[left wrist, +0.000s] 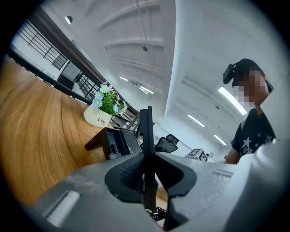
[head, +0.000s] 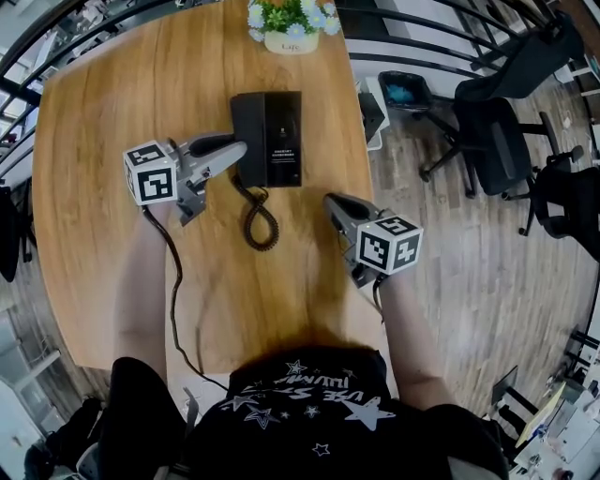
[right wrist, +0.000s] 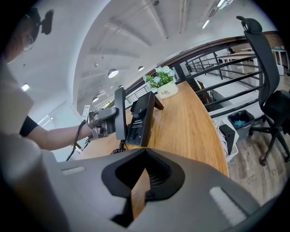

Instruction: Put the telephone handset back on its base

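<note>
The black telephone base lies at the far middle of the wooden table. My left gripper is shut on the black handset, which it holds on edge at the base's left side. In the left gripper view the handset is a thin upright slab between the jaws, with the base just behind it. The right gripper view shows the handset upright beside the base. A coiled cord trails toward me. My right gripper is shut and empty, right of the cord.
A white pot of flowers stands at the table's far edge behind the phone. Black office chairs and a bin are on the floor to the right. A thin cable runs back from the left gripper.
</note>
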The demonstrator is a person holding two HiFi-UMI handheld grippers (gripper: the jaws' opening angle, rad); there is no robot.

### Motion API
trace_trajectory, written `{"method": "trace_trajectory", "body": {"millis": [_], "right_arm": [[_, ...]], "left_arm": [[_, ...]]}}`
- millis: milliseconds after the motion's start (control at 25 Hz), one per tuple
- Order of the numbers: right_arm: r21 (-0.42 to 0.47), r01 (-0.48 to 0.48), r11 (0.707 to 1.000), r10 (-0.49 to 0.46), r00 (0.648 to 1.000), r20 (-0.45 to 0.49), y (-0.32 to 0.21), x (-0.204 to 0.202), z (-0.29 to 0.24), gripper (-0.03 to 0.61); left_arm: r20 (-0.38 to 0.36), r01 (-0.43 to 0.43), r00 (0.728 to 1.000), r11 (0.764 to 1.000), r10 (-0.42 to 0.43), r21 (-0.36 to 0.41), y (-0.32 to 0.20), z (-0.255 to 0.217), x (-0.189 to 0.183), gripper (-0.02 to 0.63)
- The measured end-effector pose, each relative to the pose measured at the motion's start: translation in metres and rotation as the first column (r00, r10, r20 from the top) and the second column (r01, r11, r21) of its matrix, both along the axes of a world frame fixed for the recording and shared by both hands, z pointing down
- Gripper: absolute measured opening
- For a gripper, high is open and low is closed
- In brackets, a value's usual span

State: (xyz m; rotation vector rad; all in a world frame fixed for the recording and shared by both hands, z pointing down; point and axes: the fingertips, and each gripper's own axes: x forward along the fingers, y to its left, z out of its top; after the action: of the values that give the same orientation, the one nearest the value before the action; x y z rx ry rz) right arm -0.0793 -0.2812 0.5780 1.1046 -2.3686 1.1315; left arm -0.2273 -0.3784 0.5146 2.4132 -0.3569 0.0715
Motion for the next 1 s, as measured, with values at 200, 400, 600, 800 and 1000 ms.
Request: {"method": "trace_trajectory", "body": {"millis": [200, 400, 600, 800, 1000], "right_arm": [[-0.003, -0.002, 1.0, 0.002, 1.0, 0.007, -0.001, -0.003, 0.003, 0.003], [-0.001, 0.002, 1.0, -0.002, 1.0, 0.01, -0.001, -0.005, 0.001, 0.003], [0.001, 0.0, 1.0, 0.0, 1.0, 0.012, 0.0, -0.006, 0.0, 0.003], [-0.001, -0.003, 1.0, 0.003, 1.0, 0.016, 0.001, -0.007, 0.0, 0.003], [-0.003, -0.005, 1.0, 0.005, 1.0, 0.016, 0.001, -0.007, 0.001, 0.003]], "left_arm": [[0.023, -0.011, 1.0, 1.0, 0.011, 0.004, -0.003, 0.008, -0.001, 0.078], [0.062, -0.03, 0.998, 0.999, 0.029, 0.023, -0.003, 0.013, 0.001, 0.084], [0.089, -0.043, 0.995, 0.998, 0.038, 0.049, -0.004, 0.015, 0.004, 0.087], [0.115, -0.043, 0.993, 0.998, 0.038, 0.041, -0.006, 0.021, 0.002, 0.095], [0.144, -0.018, 0.989, 1.0, 0.015, 0.017, -0.009, 0.031, -0.001, 0.104]]}}
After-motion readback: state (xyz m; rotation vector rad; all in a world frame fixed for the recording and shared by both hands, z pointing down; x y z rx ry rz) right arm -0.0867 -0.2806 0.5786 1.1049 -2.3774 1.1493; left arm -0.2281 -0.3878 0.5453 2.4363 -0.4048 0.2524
